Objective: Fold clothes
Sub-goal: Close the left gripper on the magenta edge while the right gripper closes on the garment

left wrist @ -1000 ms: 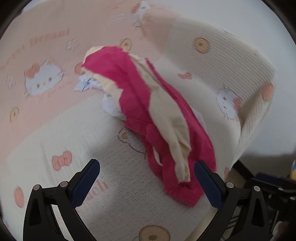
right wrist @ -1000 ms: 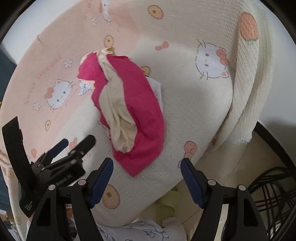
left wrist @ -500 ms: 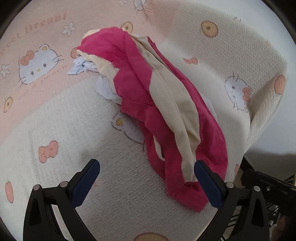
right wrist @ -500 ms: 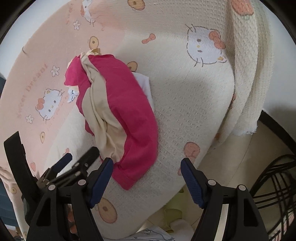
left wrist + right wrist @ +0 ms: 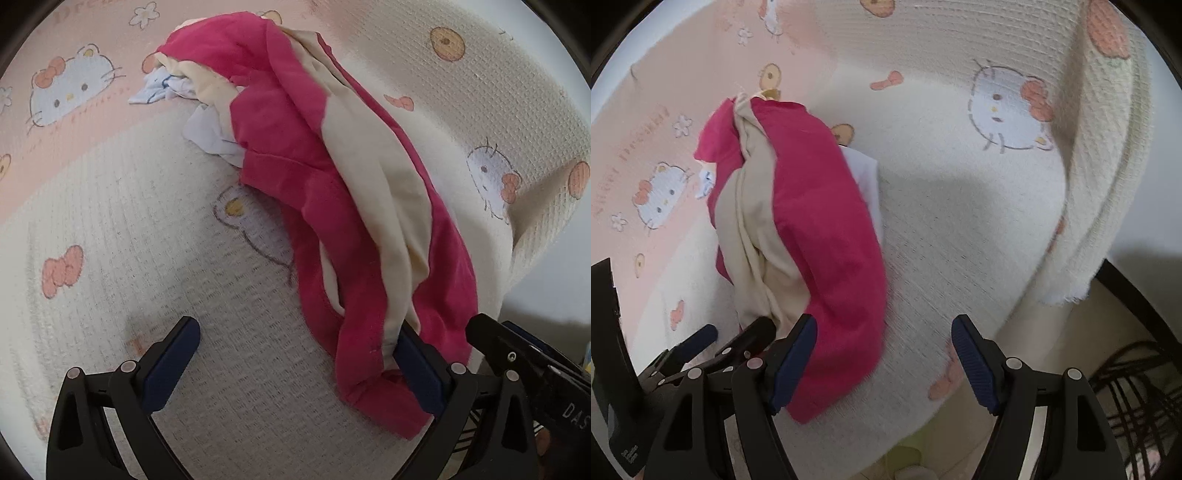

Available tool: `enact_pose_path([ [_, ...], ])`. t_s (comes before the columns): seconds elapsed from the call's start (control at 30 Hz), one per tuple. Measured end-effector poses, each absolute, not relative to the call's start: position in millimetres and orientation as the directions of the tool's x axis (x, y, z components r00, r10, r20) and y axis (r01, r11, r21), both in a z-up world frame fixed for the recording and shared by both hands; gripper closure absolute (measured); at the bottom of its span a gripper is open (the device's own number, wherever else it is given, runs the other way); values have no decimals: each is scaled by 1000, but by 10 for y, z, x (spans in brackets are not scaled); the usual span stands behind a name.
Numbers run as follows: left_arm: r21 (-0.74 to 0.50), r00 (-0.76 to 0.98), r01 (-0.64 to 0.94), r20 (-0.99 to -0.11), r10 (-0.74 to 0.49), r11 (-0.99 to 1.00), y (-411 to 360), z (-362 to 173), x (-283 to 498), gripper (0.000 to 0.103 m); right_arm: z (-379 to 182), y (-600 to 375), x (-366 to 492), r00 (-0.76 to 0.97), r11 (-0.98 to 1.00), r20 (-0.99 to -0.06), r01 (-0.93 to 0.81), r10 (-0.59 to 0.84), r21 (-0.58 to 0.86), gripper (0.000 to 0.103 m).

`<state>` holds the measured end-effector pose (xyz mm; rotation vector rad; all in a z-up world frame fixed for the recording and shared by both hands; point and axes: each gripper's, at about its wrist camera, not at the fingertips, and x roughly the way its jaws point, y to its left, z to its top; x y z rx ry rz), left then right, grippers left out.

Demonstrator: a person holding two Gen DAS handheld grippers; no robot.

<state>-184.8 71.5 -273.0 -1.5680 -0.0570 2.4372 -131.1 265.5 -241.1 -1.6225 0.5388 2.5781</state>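
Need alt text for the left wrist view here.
A crumpled pink-and-cream garment lies on a cartoon-cat blanket, its near end draped over one finger of the open left gripper. The right gripper shows at the lower right.

1. The right gripper hangs with jaws spread wide over a cream blanket printed with cats.
2. A pink garment with a beige lining lies crumpled on it; its near edge covers the gripper's left finger.
3. The left gripper reaches in at lower left, beside that edge.
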Motion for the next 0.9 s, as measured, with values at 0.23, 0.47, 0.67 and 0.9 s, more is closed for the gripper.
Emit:
enact_pose_path([
  [0.23,-172,-416,-223,-874,253,-960,764,-2699,-1789,23,-2470,2713,-1321,-465,-928,-866,-206,-185,309,32],
  [0.47,-139,-441,-324,-853,279,-936,926,-2671,-1669,70,-2438,2511,-1270,-477,-984,-875,-98,-86,151,42],
  [0.67,-149,-443,-304,-852,278,-941,889,-2649,-1668,86,-2388,2344,-1295,-491,-994,-869,-45,-63,98,69],
  [0.9,-209,-449,-205,-848,282,-956,617,-2535,-1660,91,-2246,2168,-1195,-484,-989,-865,6,-131,147,97],
])
